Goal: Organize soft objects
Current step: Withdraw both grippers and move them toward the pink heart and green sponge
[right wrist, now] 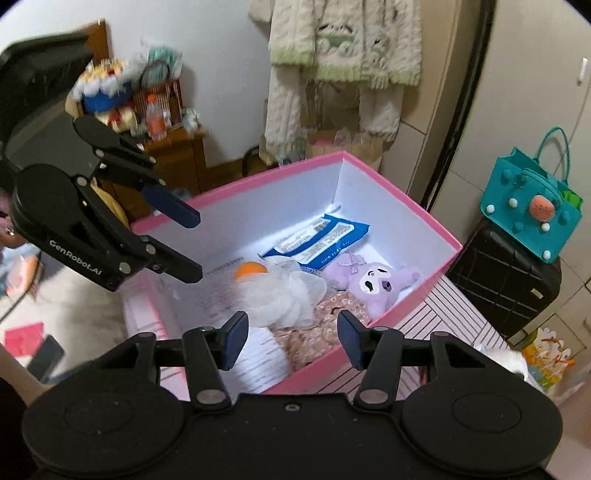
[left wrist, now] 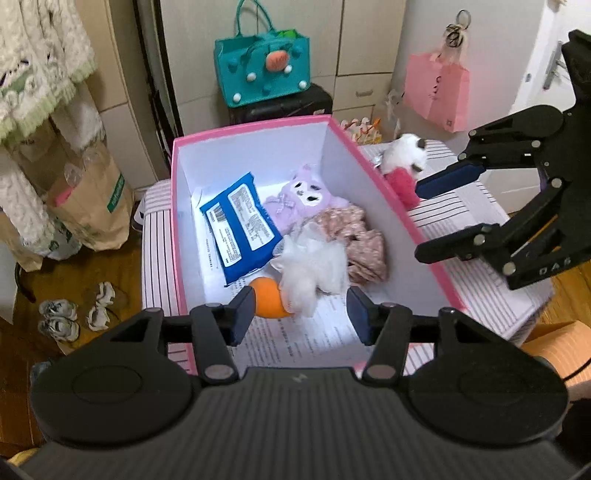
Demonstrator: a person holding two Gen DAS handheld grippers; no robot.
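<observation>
pink box (left wrist: 380,184) open-topped, its near floor bare; soft things crowd the far end.

The room is small and crowded. A wooden floor (left wrist: 122,266) shows at the lower left, with pale shoes (left wrist: 59,317) scattered on it. Cream cupboard doors (left wrist: 258,22) fill the far wall, and a white door (left wrist: 554,48) with a metal handle stands at the right. A teal felt bag (left wrist: 262,66) sits on a black suitcase (right wrist: 506,280). A pink paper bag (left wrist: 437,90) hangs nearby. A cream knitted garment (right wrist: 343,40) with green trim hangs by a white wall (right wrist: 207,37), above brown paper bags (left wrist: 92,206). A dark wooden cabinet (right wrist: 177,162) carries bottles and clutter.
</observation>
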